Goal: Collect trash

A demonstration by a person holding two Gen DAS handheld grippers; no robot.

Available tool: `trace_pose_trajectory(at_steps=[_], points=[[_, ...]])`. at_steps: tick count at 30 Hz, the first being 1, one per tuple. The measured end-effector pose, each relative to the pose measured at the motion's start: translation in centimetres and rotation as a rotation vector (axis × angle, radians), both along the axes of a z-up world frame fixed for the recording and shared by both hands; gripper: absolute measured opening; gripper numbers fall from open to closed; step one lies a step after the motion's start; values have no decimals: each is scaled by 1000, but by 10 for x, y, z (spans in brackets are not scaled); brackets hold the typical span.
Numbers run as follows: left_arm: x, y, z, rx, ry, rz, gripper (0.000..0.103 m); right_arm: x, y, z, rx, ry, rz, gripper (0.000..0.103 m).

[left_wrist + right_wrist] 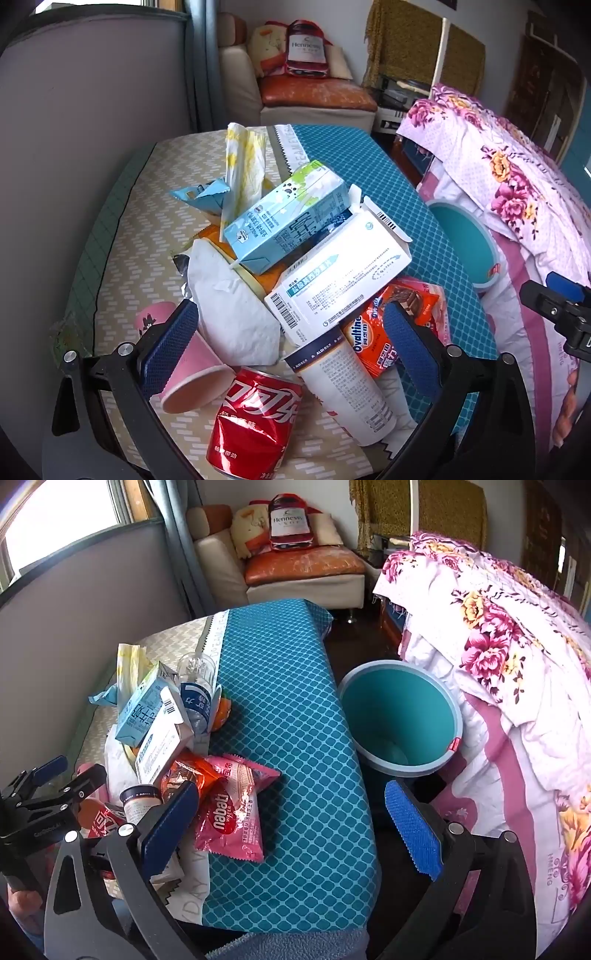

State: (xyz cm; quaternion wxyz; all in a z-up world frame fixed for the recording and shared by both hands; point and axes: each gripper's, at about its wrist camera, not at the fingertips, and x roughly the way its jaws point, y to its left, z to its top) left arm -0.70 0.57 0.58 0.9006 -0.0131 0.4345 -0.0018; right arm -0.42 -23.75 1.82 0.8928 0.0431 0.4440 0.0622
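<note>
A pile of trash lies on the table: a red cola can (251, 421), a pink paper cup (188, 369), a white drink cup (347, 387), a white tissue (232, 314), a white medicine box (340, 273), a blue milk carton (284, 218) and an orange Ovaltine wrapper (373, 343). My left gripper (291, 339) is open just above the near side of the pile, holding nothing. My right gripper (291, 823) is open and empty over the teal cloth, right of a pink nabati wrapper (232, 812). A teal bin (399, 716) stands on the floor right of the table.
The table has a teal cloth (288, 686) and a beige mat (155, 192). A clear bottle (195, 686) lies at the back of the pile. A floral quilt (498, 635) lies right of the bin. A sofa (295, 568) stands behind. A grey partition (92, 110) runs along the left.
</note>
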Motion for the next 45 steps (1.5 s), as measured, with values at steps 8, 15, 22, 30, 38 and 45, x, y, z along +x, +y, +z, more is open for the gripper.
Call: trace_pose_trajectory(at_steps=[8, 15, 22, 30, 38, 45], points=[[-2, -4, -1, 11, -2, -16, 100, 0, -4, -6, -1, 14, -17, 97], [-1, -3, -1, 10, -3, -16, 100, 0, -5, -8, -2, 15, -23, 97], [-1, -3, -2, 10, -2, -16, 100, 0, -5, -11, 2, 23, -22, 97], [-1, -3, -4, 15, -3, -22, 100, 1, -6, -13, 6, 31, -22, 97], [-2, -4, -6, 16, 0, -25, 100, 2, -7, -16, 13, 47, -28, 97], [-3, -5, -6, 17, 0, -24, 100, 2, -6, -17, 14, 55, -27, 97]])
